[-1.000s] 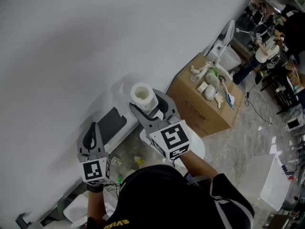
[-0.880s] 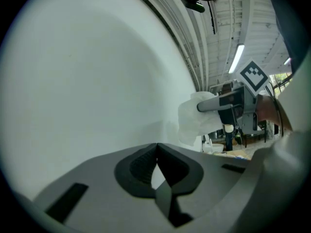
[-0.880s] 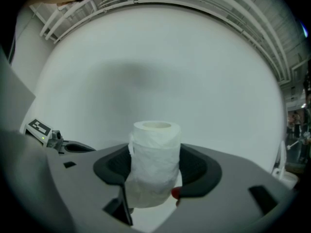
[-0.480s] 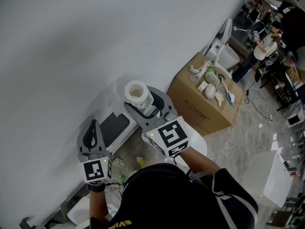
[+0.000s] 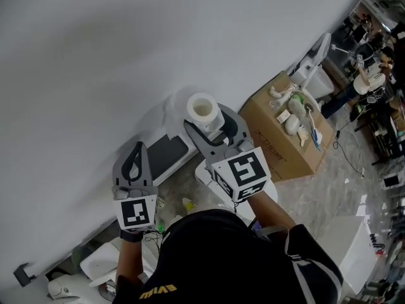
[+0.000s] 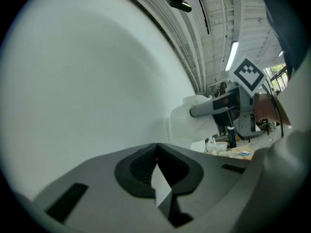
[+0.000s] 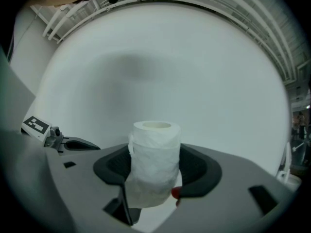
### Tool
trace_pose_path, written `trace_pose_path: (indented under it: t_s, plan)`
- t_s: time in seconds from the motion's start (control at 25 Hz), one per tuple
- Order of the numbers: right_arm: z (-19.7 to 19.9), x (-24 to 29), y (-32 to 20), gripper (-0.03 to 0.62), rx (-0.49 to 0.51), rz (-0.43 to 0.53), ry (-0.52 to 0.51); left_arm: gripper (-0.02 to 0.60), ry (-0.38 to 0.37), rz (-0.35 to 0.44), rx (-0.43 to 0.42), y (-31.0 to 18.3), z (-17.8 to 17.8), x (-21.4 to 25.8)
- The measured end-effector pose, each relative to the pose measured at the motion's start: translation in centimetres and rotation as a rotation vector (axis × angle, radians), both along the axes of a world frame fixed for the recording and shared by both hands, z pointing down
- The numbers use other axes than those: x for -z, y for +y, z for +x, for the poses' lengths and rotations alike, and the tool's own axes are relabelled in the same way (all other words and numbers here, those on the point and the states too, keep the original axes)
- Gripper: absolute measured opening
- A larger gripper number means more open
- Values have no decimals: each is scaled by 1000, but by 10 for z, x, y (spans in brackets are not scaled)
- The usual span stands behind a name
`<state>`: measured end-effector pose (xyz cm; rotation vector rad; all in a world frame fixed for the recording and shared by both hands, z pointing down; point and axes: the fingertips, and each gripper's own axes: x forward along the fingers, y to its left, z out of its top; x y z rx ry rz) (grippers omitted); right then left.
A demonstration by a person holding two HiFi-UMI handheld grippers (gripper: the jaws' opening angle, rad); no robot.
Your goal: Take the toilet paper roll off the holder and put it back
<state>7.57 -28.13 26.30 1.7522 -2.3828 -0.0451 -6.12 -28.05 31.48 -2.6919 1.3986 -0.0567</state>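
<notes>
— What's the room like?
— A plain white wall, a pale veined floor, and a cardboard box by the wall.
— And the toilet paper roll?
— Up off the floor near the wall, pinched between the part-open jaws of the right hand-held gripper. It stands upright, hollow end up. The left hand-held gripper is closed and empty.

I see the grey marbled floor carrying a cardboard box, a white toilet just behind it.
</notes>
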Motion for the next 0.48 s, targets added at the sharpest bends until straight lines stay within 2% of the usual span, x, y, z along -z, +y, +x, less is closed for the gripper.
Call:
trace_pose_path:
  t_s: [0.48]
  plan:
    - [-29, -7, -7, 270, 68, -11, -18, 11, 26, -19, 61, 5, -30, -7]
